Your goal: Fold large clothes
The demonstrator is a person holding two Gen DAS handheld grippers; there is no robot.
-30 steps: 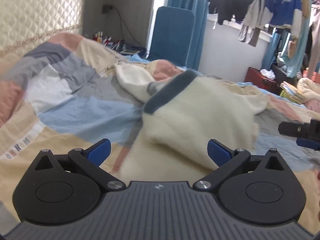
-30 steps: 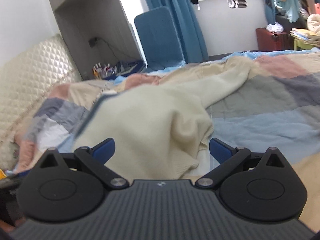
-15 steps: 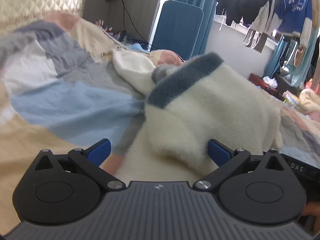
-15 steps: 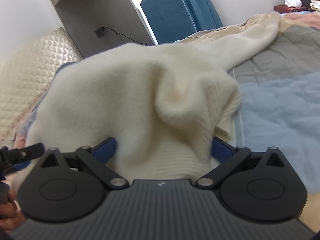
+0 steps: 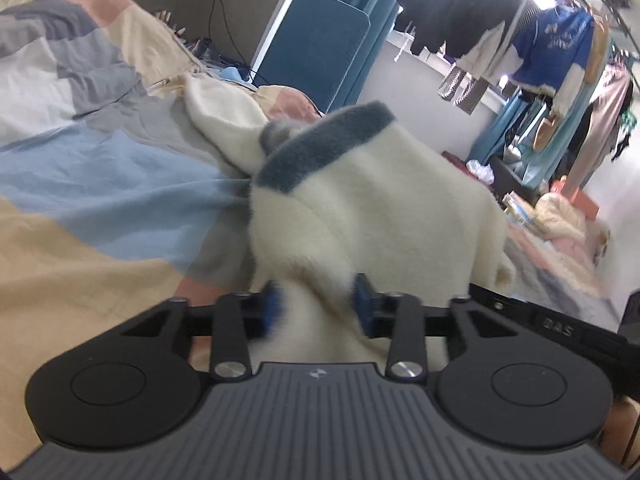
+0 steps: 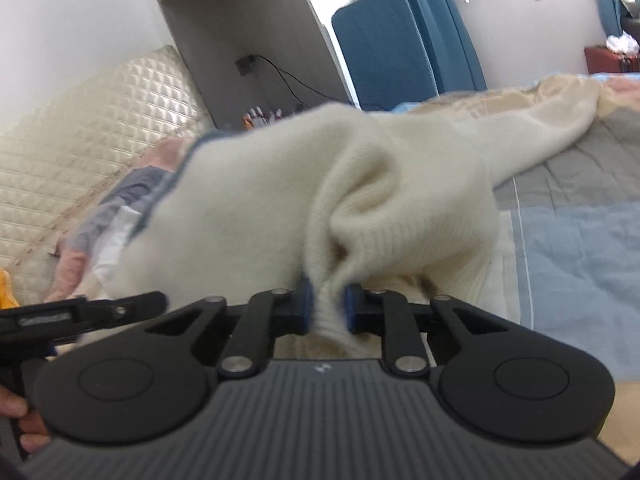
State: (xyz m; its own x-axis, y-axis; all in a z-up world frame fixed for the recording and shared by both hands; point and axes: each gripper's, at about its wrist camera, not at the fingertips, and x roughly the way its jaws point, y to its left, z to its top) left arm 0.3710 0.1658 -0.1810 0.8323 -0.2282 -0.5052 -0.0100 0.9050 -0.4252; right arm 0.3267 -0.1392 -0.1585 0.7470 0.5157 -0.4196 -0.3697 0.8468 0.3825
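A cream knit sweater (image 5: 380, 204) with a dark blue-grey collar band (image 5: 320, 148) lies bunched on the patchwork bed quilt (image 5: 100, 184). My left gripper (image 5: 318, 308) is shut on a fold of the sweater near its hem. In the right wrist view the same sweater (image 6: 280, 200) rises in a hump, one sleeve (image 6: 540, 132) stretching to the far right. My right gripper (image 6: 326, 306) is shut on a ribbed edge of the sweater. Each gripper shows at the edge of the other's view, close beside it.
A quilted headboard (image 6: 80, 128) stands at the left. A blue chair (image 5: 316, 44) and a blue curtain stand beyond the bed. Clothes hang on a rack (image 5: 552, 40) at the right. A red cabinet and stacked items (image 5: 560, 208) sit by the bed's far side.
Both grippers have closed from wide open onto the sweater's fabric. The sweater has been gathered up into a hump between them.
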